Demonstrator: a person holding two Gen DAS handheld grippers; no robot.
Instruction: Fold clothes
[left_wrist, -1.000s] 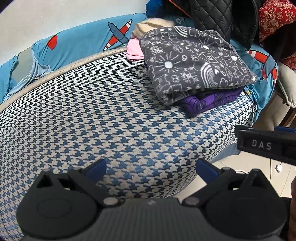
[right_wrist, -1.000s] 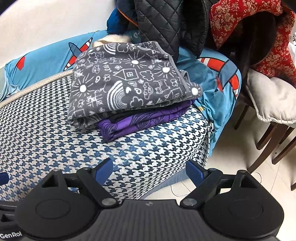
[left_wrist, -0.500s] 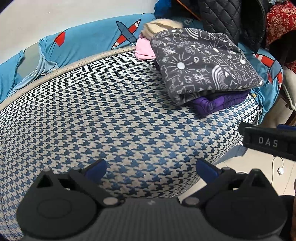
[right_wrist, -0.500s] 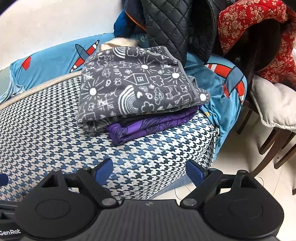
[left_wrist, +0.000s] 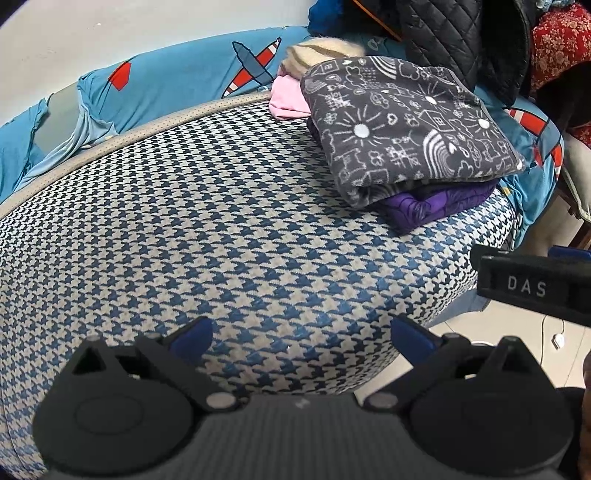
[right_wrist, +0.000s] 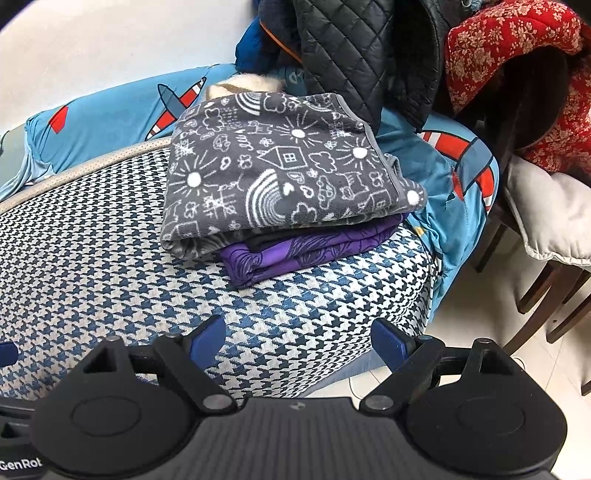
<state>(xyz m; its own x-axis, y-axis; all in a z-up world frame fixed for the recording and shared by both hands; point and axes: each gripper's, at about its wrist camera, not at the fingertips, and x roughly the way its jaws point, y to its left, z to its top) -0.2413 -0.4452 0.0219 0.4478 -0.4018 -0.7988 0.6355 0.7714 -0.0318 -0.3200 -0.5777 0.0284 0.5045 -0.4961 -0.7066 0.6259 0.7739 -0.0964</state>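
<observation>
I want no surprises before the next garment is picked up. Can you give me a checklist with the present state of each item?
1. Left gripper open, nothing between jaws: ok.
2. Right gripper open, nothing between jaws: ok.
3. Grey doodle-print garment folded, on top of the purple garment: ok.
4. Stack lying fully on the houndstooth cover: ok.
5. Next garment to fold chosen: cannot tell.

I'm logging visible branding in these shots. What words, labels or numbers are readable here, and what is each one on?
"DAS": white letters on the black body of the right tongs, seen at the right edge of the left wrist view.
"GenRot": white letters on the black body at the bottom left corner of the right wrist view; the word is cut off by the frame edge.
The grey doodle-print blanket shows drawings only, no readable words.
</observation>
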